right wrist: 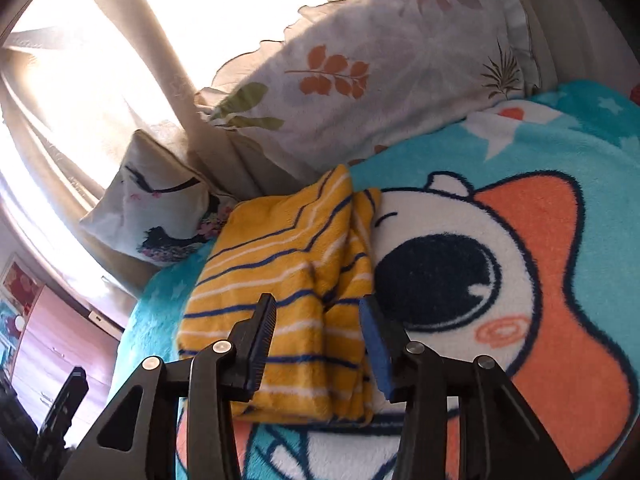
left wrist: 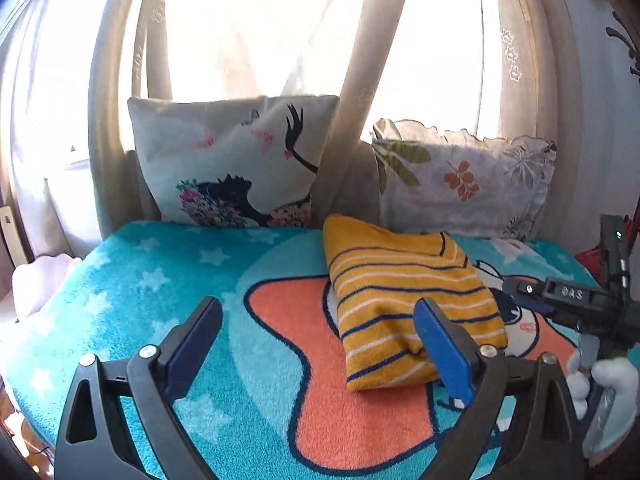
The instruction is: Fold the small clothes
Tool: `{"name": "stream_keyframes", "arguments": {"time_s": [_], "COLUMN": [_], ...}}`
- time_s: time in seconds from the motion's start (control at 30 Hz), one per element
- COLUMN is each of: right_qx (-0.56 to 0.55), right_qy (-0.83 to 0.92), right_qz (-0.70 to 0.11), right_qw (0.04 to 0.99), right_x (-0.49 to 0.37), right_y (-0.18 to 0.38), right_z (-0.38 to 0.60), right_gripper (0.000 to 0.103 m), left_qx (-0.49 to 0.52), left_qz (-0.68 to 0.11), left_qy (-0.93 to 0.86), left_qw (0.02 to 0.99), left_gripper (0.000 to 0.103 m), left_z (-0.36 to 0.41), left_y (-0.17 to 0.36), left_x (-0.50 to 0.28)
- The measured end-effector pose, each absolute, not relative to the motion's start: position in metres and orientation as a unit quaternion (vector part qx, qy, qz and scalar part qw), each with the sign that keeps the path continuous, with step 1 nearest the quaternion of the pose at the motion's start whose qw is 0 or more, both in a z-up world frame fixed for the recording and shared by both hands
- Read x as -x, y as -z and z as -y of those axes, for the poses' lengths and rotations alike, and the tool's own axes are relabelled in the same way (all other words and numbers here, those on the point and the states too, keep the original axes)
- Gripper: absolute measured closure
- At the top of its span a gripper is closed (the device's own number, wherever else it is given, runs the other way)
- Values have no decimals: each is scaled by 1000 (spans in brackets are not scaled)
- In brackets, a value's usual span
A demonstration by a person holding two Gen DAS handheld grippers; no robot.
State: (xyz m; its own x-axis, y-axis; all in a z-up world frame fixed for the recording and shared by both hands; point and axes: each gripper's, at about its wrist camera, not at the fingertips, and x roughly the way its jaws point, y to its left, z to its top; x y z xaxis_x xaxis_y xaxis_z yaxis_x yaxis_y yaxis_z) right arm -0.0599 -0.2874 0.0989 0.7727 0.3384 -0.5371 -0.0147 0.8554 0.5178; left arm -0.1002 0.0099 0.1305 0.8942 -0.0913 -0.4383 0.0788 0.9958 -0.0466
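fleece shirt [right wrist: 288,304], yellow striped and folded, lies on the blanket [right wrist: 560,280] just ahead of the right gripper [right wrist: 316,344] and beside the left gripper [left wrist: 320,352]; both are spread, empty. soft, light, floppy, probably: pinch the layered edge.

Black hand-held gripper [left wrist: 320,344], blue pads [left wrist: 438,348]

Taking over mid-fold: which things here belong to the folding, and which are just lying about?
Job:
- yellow striped garment, folded
- left gripper, open
- right gripper, open

Lying about:
- cartoon blanket
- bird cushion
- leaf-print pillow
- curtains
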Motion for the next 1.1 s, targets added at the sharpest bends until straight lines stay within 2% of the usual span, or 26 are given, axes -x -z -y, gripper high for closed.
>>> {"name": "stream_keyframes", "arguments": {"time_s": [0.07, 0.1, 0.13, 0.2, 0.3, 0.5, 0.93, 1.1], "right_qx": [-232, -218, -205, -174, -123, -81, -157, -161], "right_qy": [-94, -87, -79, -54, -18, -3, 8, 7], "right_qz": [-306, -296, -286, -278, -283, -308, -372, -371], "right_qw": [919, 926, 933, 943, 951, 948, 915, 915], "right_x": [80, 88, 96, 109, 116, 112, 96, 96], "right_y": [-104, -106, -106, -102, -92, -75, -50, -49], "right_z": [275, 266, 259, 247, 233, 222, 249, 248], "right_gripper": [51, 45, 40, 36, 36, 32, 29, 28], "left_qx": [-3, -12, -17, -20, -4, 10, -2, 1], "left_qz": [-202, -199, -207, -253, -309, -359, -388, -398], "left_qy": [18, 5, 2, 29, 48, 58, 58, 59], "left_qw": [979, 980, 978, 967, 950, 932, 920, 915], "left_gripper": [0, 0, 0, 0, 0, 0, 0, 0], "left_z": [-4, -1, 0, 3, 7, 15, 29, 29], "left_y": [-134, -133, -129, -116, -92, -71, -56, -52], "left_x": [106, 105, 103, 93, 88, 89, 87, 84]}}
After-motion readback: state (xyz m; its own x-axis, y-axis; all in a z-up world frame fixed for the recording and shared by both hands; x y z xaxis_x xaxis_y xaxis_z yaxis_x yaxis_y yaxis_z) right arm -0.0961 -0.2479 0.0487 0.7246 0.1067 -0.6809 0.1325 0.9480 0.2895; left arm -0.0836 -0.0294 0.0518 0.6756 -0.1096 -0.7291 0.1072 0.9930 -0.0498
